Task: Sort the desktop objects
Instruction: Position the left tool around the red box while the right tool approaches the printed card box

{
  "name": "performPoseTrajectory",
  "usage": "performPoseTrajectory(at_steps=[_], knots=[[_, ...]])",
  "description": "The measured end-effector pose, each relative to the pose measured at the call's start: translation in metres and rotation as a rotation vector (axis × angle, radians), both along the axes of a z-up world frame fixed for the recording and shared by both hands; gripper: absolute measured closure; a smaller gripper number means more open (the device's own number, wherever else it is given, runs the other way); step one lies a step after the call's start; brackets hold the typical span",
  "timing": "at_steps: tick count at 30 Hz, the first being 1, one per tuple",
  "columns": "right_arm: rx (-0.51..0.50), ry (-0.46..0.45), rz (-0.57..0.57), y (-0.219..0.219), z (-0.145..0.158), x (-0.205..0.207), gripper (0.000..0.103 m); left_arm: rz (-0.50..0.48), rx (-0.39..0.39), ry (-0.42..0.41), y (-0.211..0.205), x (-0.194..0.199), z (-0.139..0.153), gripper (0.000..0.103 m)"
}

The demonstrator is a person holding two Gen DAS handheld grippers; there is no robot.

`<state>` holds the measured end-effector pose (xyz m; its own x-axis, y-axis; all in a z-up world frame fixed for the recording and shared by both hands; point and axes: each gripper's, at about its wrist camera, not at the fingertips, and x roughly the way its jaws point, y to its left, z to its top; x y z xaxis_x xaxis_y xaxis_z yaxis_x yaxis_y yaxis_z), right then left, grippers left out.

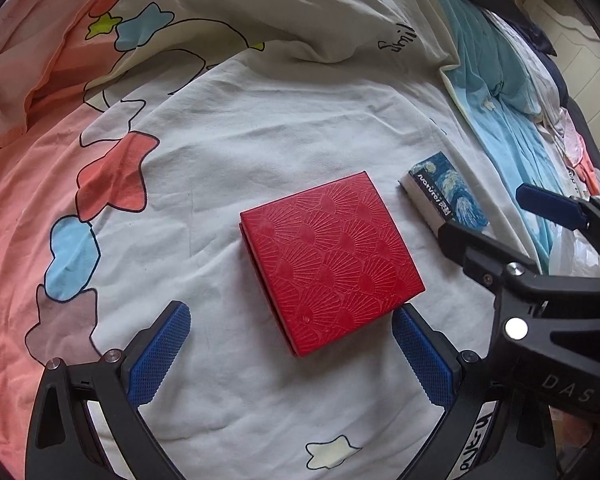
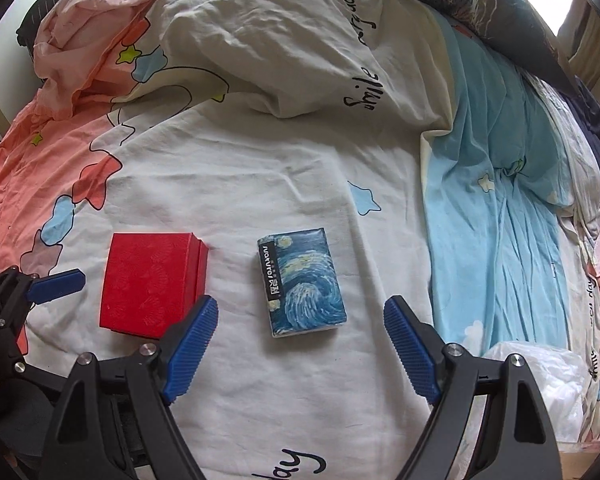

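Note:
A red box (image 1: 328, 264) with an embossed fan pattern lies flat on the printed bedsheet (image 1: 228, 168). My left gripper (image 1: 292, 309) hangs open just above its near corner, blue pads on either side and clear of it. Right of the box lies a small tissue pack (image 2: 302, 282) printed with a starry-night painting. My right gripper (image 2: 300, 304) is open over the pack's near end, and its pads do not touch it. The red box (image 2: 152, 284) also shows in the right wrist view, with one blue left fingertip (image 2: 56, 282) beside it. The pack (image 1: 444, 188) shows in the left wrist view too.
Crumpled white and pink bedding (image 2: 260, 40) is heaped behind the objects. A light blue sheet (image 2: 500, 240) runs along the right, with a dark pillow (image 2: 500, 12) behind it. A clear plastic bag (image 2: 540, 384) lies near my right gripper.

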<state>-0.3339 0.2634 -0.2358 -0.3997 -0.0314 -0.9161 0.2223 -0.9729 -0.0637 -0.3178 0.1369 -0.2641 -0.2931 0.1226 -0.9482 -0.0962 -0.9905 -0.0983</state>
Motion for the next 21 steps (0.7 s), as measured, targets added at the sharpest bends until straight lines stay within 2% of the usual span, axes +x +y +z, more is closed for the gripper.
performPoseTrajectory(at_steps=[4, 7, 16, 21], knots=[[0.004, -0.007, 0.035, -0.002, -0.012, -0.008, 0.020, 0.034, 0.001, -0.001, 0.000, -0.003, -0.005, 0.000], [0.016, -0.004, 0.030, 0.001, -0.017, -0.012, 0.020, 0.048, -0.026, 0.035, 0.003, -0.001, -0.001, 0.000], [-0.061, -0.003, 0.003, 0.029, -0.014, -0.016, 0.020, 0.129, 0.000, 0.051, 0.006, -0.004, -0.002, 0.000], [-0.025, -0.001, 0.025, 0.027, -0.017, -0.018, 0.020, 0.163, -0.022, 0.055, -0.001, -0.003, -0.007, 0.000]])
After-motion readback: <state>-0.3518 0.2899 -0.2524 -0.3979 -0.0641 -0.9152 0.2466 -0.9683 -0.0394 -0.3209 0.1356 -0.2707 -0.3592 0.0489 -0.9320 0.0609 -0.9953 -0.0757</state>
